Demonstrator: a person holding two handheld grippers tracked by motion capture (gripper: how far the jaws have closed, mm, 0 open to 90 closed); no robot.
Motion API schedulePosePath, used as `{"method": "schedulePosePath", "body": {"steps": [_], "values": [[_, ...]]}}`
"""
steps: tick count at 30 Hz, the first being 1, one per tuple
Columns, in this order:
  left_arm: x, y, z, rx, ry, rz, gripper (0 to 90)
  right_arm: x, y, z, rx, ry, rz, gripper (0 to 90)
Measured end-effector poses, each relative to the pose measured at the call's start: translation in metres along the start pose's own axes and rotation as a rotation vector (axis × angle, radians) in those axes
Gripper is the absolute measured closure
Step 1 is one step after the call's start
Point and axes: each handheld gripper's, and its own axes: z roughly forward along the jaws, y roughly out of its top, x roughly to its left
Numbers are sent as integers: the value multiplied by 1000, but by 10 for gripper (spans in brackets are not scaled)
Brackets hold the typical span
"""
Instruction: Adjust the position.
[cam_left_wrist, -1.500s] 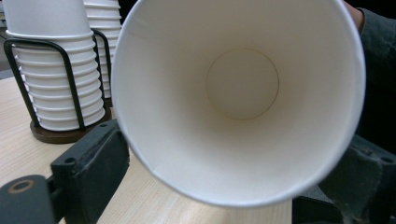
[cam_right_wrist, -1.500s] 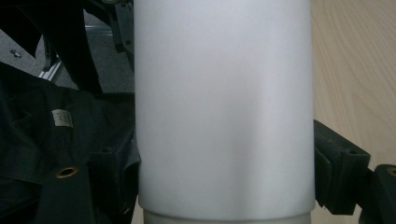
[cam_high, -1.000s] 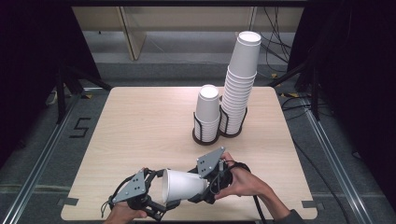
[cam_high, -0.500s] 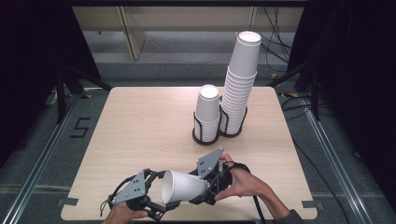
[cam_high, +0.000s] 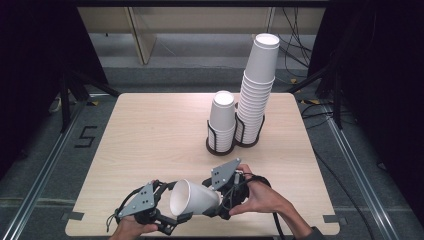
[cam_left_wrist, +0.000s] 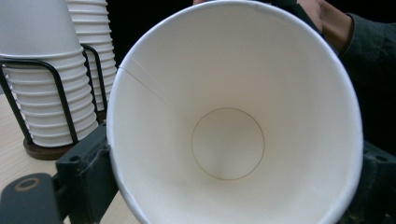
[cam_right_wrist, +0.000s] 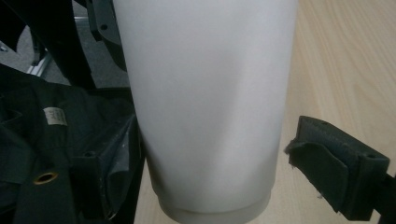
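The left gripper (cam_high: 176, 216), jaws just closing, is pinching the cup (cam_high: 194, 198), risking crushing it, while the right gripper (cam_high: 220, 202) is standing spread.

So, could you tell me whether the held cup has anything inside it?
No, the left gripper view looks straight into the cup and shows a bare white bottom.

Lab recording bay, black curtains (cam_high: 30, 75), floor rails (cam_high: 45, 170), loose cables (cam_high: 300, 45), wooden table (cam_high: 150, 135)
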Motion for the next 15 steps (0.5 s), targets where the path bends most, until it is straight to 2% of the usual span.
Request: {"method": "schedulePosePath", "body": {"steps": [4, 6, 8, 9, 10, 11, 13, 14, 15], "values": [[1, 1, 0, 15, 23, -13, 97, 5, 4, -1, 15, -21, -14, 159], [1, 1, 1, 21, 34, -12, 97, 8, 7, 2, 44, -69, -40, 159], [0, 2, 1, 45, 49, -14, 97, 11, 10, 4, 69, -88, -44, 163], [0, 2, 1, 48, 52, -16, 97, 11, 10, 7, 73, -100, -69, 165], [0, 2, 1, 53, 57, -20, 97, 13, 11, 8, 79, -99, -53, 169], [0, 2, 2, 54, 59, -24, 97, 13, 11, 11, 92, -118, -71, 168], [-2, 2, 2, 54, 55, -25, 97, 14, 11, 16, 109, -125, -74, 175], [-3, 2, 3, 51, 55, -24, 97, 14, 11, 18, 114, -119, -71, 217], [-3, 2, 3, 44, 57, -27, 96, 13, 10, 20, 115, -114, -66, 219]]}}
